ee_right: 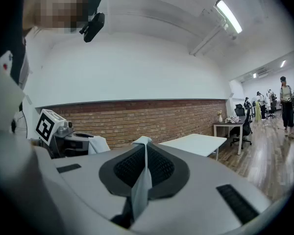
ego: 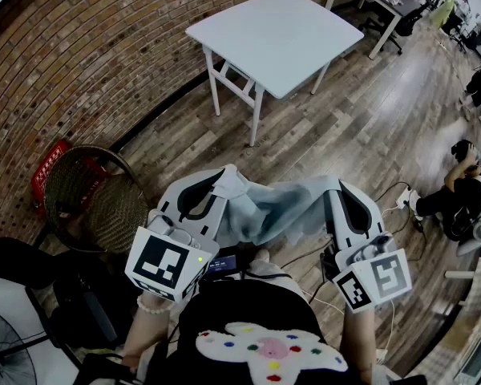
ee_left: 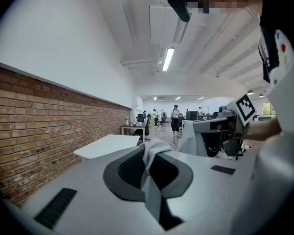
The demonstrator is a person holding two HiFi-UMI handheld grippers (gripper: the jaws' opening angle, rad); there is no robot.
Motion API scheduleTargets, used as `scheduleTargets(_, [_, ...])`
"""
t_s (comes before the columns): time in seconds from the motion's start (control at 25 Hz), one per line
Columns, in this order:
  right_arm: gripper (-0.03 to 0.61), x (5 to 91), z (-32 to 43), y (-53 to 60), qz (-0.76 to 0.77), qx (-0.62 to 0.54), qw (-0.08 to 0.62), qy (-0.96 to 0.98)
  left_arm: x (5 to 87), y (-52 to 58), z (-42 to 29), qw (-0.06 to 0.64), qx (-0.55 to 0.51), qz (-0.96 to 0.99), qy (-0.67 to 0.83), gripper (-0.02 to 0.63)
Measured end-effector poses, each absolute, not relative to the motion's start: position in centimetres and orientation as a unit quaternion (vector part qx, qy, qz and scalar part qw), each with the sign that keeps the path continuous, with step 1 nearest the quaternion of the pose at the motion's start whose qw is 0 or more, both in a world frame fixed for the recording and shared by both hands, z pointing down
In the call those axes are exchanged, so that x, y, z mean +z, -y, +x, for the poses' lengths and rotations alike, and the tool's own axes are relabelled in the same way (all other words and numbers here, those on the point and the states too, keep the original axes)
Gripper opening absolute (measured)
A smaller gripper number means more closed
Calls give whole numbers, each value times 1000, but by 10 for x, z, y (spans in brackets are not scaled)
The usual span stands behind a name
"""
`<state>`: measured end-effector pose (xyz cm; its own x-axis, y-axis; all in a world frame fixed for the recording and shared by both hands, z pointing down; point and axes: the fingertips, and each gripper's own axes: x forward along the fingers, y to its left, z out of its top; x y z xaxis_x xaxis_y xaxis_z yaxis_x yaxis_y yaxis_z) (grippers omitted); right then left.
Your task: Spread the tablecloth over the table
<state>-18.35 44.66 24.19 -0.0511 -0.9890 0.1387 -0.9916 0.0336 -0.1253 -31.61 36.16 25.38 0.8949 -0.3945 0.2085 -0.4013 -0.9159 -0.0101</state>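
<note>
Tablecloth [ego: 276,208] hangs bunched between your two grippers, above the wood floor [ego: 369,127]. It is well apart from the white table [ego: 276,34], which stands ahead beside the brick wall [ego: 88,62]. Your left gripper [ego: 221,184] is clenched on one end of the cloth, and a fold sticks up past its closed jaws. Your right gripper [ego: 337,189] is clenched on the opposite end, with a thin strip of fabric pressed between its pads. The cloth touches no edge or corner of the table.
</note>
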Motion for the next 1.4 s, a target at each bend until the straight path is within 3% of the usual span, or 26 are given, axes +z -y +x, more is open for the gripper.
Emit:
scheduleTargets(0.48, [32,235,-184,-442,689,87,20,719,254,-361,-314,12,106,972,207,15])
scheduleTargets(1.4, [32,208,-131,-434,641,54,-23,766,226,-352,-285,-6,56,954,296,15])
